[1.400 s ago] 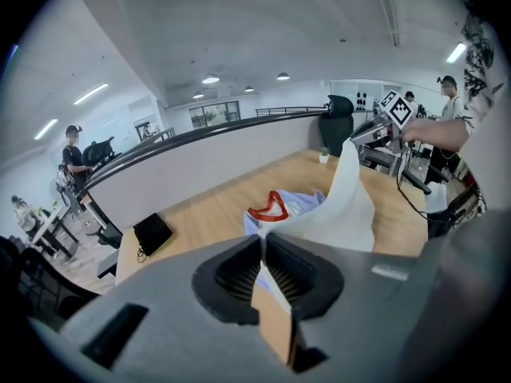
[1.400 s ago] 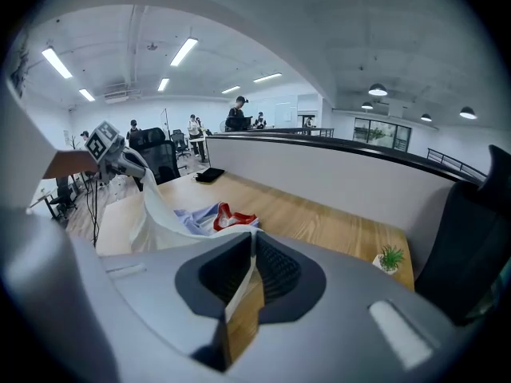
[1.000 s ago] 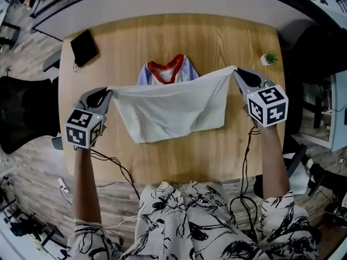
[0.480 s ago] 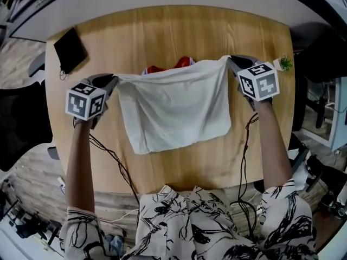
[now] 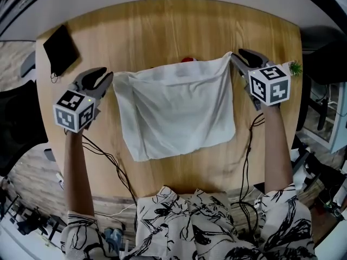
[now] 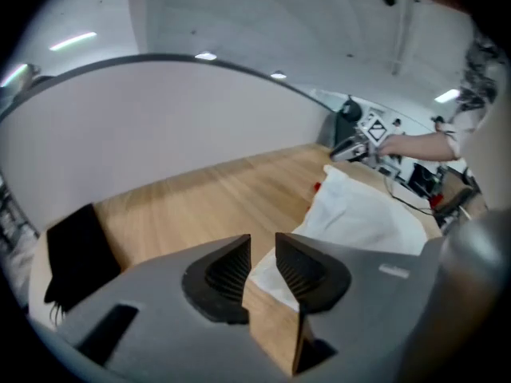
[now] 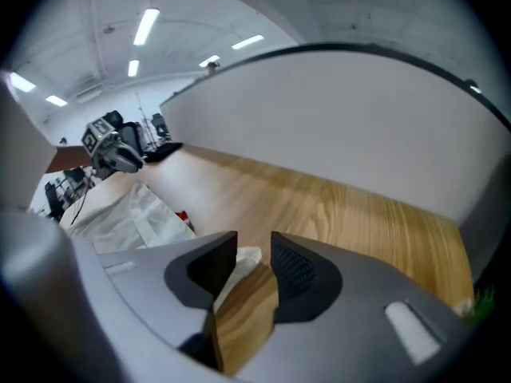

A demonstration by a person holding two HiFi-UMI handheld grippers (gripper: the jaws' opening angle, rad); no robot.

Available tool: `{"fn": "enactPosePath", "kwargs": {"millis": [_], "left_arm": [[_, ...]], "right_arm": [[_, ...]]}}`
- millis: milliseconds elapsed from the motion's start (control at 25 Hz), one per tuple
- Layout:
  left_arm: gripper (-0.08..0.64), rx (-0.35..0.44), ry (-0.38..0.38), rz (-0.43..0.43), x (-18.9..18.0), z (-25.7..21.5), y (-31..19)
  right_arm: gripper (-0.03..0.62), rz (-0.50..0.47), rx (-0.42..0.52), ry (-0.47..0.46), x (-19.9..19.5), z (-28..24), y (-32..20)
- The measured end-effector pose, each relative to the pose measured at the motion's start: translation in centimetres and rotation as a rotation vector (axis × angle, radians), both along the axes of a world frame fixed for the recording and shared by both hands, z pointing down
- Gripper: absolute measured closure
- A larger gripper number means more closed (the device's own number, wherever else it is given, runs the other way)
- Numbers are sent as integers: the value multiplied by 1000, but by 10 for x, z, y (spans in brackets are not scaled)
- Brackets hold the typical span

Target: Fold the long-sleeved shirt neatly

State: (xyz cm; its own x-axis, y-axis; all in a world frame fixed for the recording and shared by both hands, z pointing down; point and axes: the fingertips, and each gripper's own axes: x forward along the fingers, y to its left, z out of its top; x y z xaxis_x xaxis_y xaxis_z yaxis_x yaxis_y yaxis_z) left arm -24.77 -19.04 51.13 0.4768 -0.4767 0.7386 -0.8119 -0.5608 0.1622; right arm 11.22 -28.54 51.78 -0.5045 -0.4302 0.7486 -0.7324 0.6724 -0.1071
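Shirt (image 5: 176,110) folded, flat on table (image 5: 162,31), frame centre. Left gripper (image 5: 104,78) at its upper-left corner, right gripper (image 5: 236,56) at upper-right. Both jaws just opening, slightly apart, cloth corner in the gap, unclamped. Black pouch (image 5: 60,49) upper left.

txt: none legible | brands/labels: none | nos: none | signs: none readable in any view
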Motion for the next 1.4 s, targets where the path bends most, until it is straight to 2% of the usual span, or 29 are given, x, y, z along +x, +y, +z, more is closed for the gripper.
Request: {"fn": "enactPosePath", "kwargs": {"millis": [40, 120, 160, 240, 320, 440, 520, 600, 640, 680, 720, 800, 920, 1000, 1080, 1120, 1160, 1200, 1280, 1320, 1400], "left_arm": [[456, 34, 4, 87, 12, -9, 6], [452, 82, -44, 249, 31, -18, 17], [440, 93, -87, 317, 36, -17, 21], [419, 88, -170, 423, 45, -6, 27], [399, 79, -235, 502, 55, 7, 29], [393, 88, -254, 602, 83, 12, 35], [393, 91, -276, 671, 98, 16, 39], [419, 94, -325, 732, 104, 26, 41], [436, 94, -344, 747, 104, 29, 41], [488, 98, -350, 742, 103, 30, 39], [545, 101, -339, 716, 101, 28, 35], [543, 90, -277, 621, 95, 17, 27], [543, 45, -204, 480, 85, 5, 13], [545, -5, -175, 413, 80, 9, 10], [541, -41, -177, 355, 75, 20, 5], [535, -48, -188, 330, 73, 26, 1], [532, -46, -198, 307, 71, 30, -2], [495, -38, -194, 285, 70, 30, -4], [383, -19, -131, 235, 66, 18, -3], [382, -7, -90, 205, 63, 6, 0], [382, 35, -38, 145, 53, -24, 15]], "right_arm": [[435, -85, 49, -44, -9, -13, 5], [403, -334, 131, -97, -35, -35, 28], [381, -454, 146, -89, -47, -39, 43], [368, -635, 131, -33, -65, -29, 68], [356, -766, 100, 46, -75, -8, 84], [363, -918, 88, 197, -75, 16, 94], [448, -960, 111, 264, -74, 23, 91], [555, -971, 138, 291, -76, 23, 84], [571, -972, 145, 293, -78, 21, 82], [572, -970, 148, 289, -80, 18, 79], [572, -961, 149, 280, -82, 15, 76], [572, -915, 136, 248, -85, 7, 68], [572, -784, 70, 164, -85, 1, 54], [571, -697, 17, 126, -86, 6, 47], [571, -630, -2, 140, -87, 19, 40], [567, -599, 0, 152, -87, 26, 36], [535, -564, 7, 159, -85, 31, 32], [489, -526, 14, 158, -83, 32, 30], [405, -452, 34, 133, -74, 23, 28], [382, -415, 41, 110, -67, 14, 30], [380, -338, 39, 39, -49, -9, 43]]}}
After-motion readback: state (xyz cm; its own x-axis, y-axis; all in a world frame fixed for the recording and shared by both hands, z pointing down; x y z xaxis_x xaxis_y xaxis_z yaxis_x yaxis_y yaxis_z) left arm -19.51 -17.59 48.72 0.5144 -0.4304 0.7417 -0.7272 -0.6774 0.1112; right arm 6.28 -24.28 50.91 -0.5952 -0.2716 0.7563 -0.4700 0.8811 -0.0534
